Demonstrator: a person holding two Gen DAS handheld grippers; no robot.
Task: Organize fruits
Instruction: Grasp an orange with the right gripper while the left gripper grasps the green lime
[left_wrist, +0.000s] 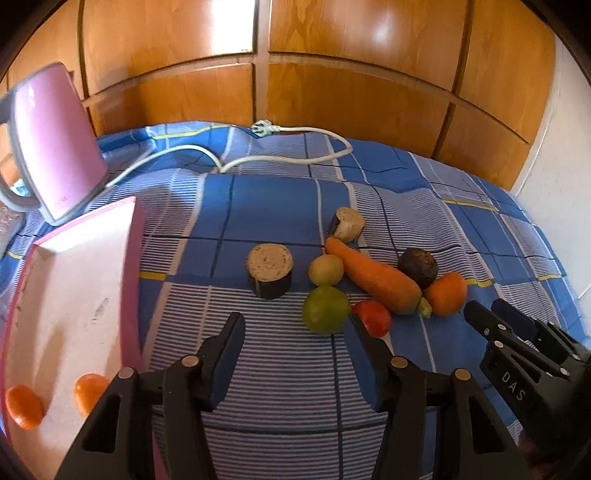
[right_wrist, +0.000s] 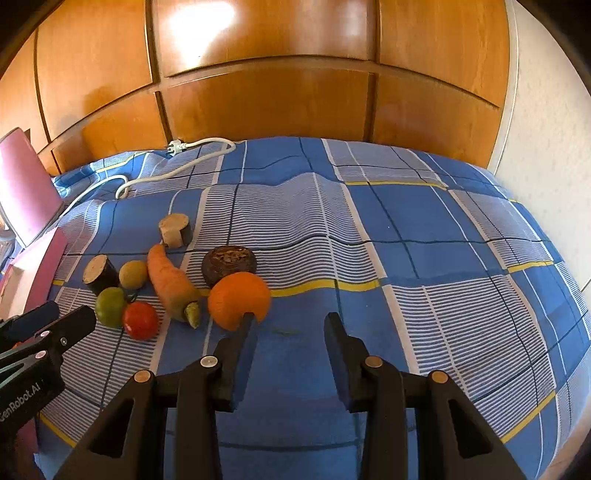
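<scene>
On the blue checked cloth (left_wrist: 280, 362) lie a green fruit (left_wrist: 325, 310), a small yellow fruit (left_wrist: 326, 269), a red tomato (left_wrist: 375, 317), a carrot (left_wrist: 373, 277), an orange (left_wrist: 445, 293) and a dark round vegetable (left_wrist: 419, 266). Two oranges (left_wrist: 24, 406) lie in the pink-rimmed white tray (left_wrist: 74, 295) at left. My left gripper (left_wrist: 295, 325) is open and empty, just before the green fruit. My right gripper (right_wrist: 290, 323) is open and empty, its left finger right in front of the orange (right_wrist: 239, 300). The right gripper also shows in the left wrist view (left_wrist: 491, 314).
Two cut dark-skinned vegetable pieces (left_wrist: 270, 270) (left_wrist: 346, 224) lie near the pile. A pink kettle (left_wrist: 55, 147) stands at the back left, its white cable and plug (left_wrist: 295, 147) trailing over the cloth. Wooden cupboard doors (left_wrist: 295, 55) stand behind.
</scene>
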